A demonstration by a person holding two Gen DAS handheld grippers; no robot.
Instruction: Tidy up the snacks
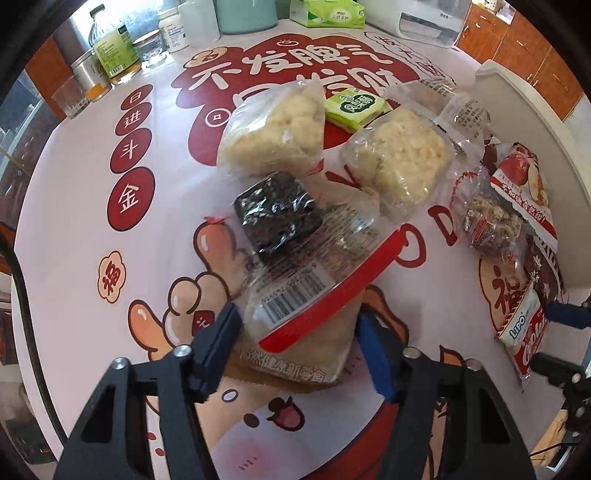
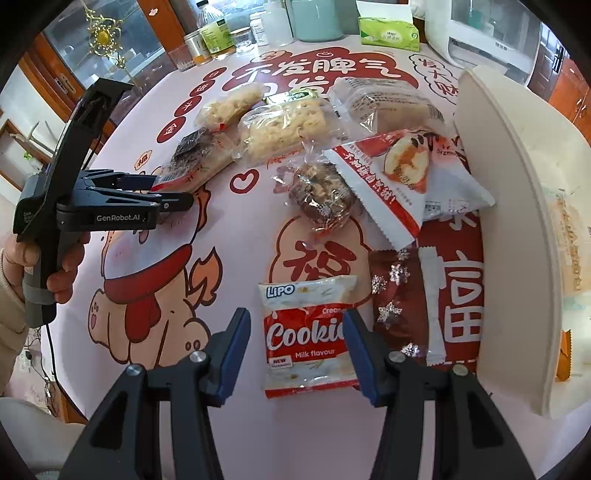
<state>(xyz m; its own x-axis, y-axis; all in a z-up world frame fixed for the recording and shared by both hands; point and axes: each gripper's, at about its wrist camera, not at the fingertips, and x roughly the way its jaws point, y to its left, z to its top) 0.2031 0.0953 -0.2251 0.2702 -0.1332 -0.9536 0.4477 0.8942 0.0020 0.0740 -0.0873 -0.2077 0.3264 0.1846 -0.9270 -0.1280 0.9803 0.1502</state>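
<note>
My left gripper [image 1: 297, 325] points down at a clear packet with a red stripe and a barcode [image 1: 306, 291]; a dark block [image 1: 277, 214] sits inside it. Both blue pads press the packet's near end, so the gripper is shut on it. The right wrist view shows the same gripper [image 2: 173, 192] clamped on that packet's red edge [image 2: 173, 181]. My right gripper [image 2: 295, 317] hangs open over a Lipo cookie packet [image 2: 306, 339] that lies flat on the tablecloth. A gap shows at the left pad [image 2: 232, 343], and the right pad overlaps the packet's edge.
Two pale rice-crisp packets [image 1: 273, 136] [image 1: 402, 162], a green packet [image 1: 356, 109], a nut bar [image 2: 321, 195], a red-and-white packet [image 2: 391, 173] and a brown snowflake packet [image 2: 391, 295] lie nearby. A cream bin [image 2: 509, 221] stands right. Bottles and jars [image 1: 110, 51] and a tissue box [image 2: 388, 33] line the back.
</note>
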